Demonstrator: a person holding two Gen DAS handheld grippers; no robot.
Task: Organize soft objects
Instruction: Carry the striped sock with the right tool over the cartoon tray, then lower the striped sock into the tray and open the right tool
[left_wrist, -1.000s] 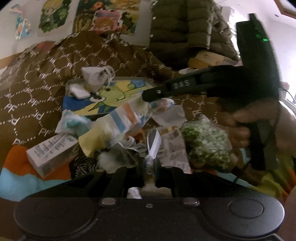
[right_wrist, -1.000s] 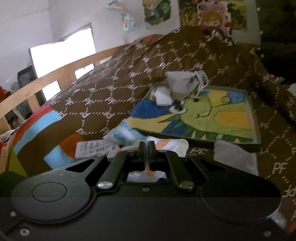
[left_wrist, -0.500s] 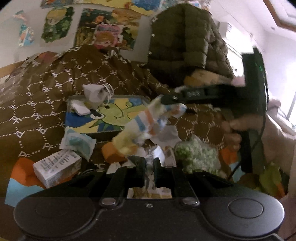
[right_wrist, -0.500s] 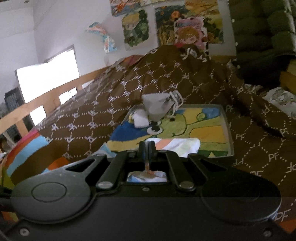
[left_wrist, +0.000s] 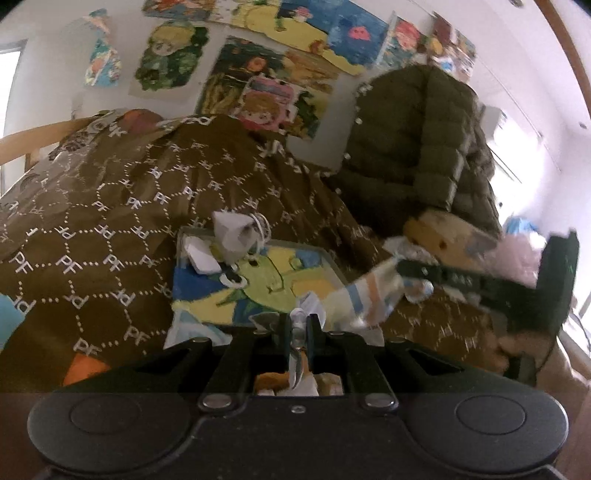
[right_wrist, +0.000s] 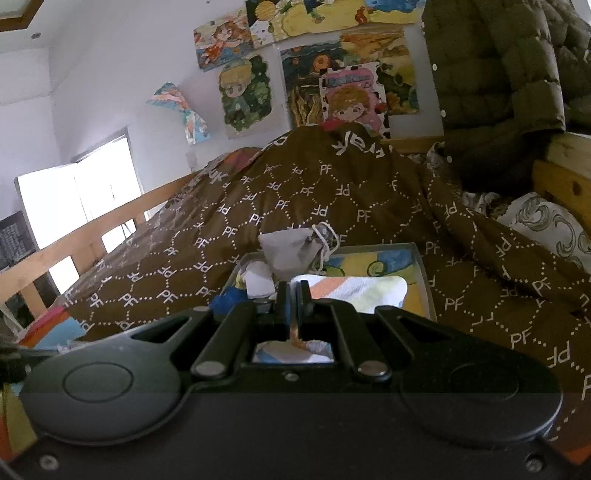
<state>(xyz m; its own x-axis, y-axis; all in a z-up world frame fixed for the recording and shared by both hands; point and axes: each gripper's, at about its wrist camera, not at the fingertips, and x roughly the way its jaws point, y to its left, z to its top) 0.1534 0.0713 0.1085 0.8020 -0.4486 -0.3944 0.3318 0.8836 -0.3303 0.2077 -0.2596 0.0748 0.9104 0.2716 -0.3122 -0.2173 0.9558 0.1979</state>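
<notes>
the left gripper (left_wrist: 298, 325) sits nearest, its jaws pinched together on a thin whitish scrap of cloth (left_wrist: 306, 306) that pokes up between the tips and hangs down behind them. in its view, at about two o'clock and a little further off, the right gripper (left_wrist: 400, 266) reaches in from the right side, jaws clamped tight on a striped towel (left_wrist: 364, 295) (white with orange, blue and yellow bands). the towel hangs between the two tools, its long axis sloping from the right gripper's tips down toward five o'clock, so its lower end droops just beside the left gripper's tips; i can't tell whether it touches them, the picture is smeared there.

from the right wrist view the same striped towel (right_wrist: 349, 290) spreads just past the closed tips, at roughly one o'clock, and beyond it lies the cartoon tray (right_wrist: 421, 273) on the brown bedspread (right_wrist: 229, 221). the tray is dead ahead at twelve o'clock for both hands, with a grey drawstring pouch (right_wrist: 286, 254) and a white folded piece (right_wrist: 260, 282) already at its far left corner. the right hand looks the nearer one to the tray, so my guess is the towel goes in first, carried straight forward. further back a dark puffer jacket (right_wrist: 498, 74) hangs at two o'clock, and drawings (right_wrist: 243, 92) cover the wall.
</notes>
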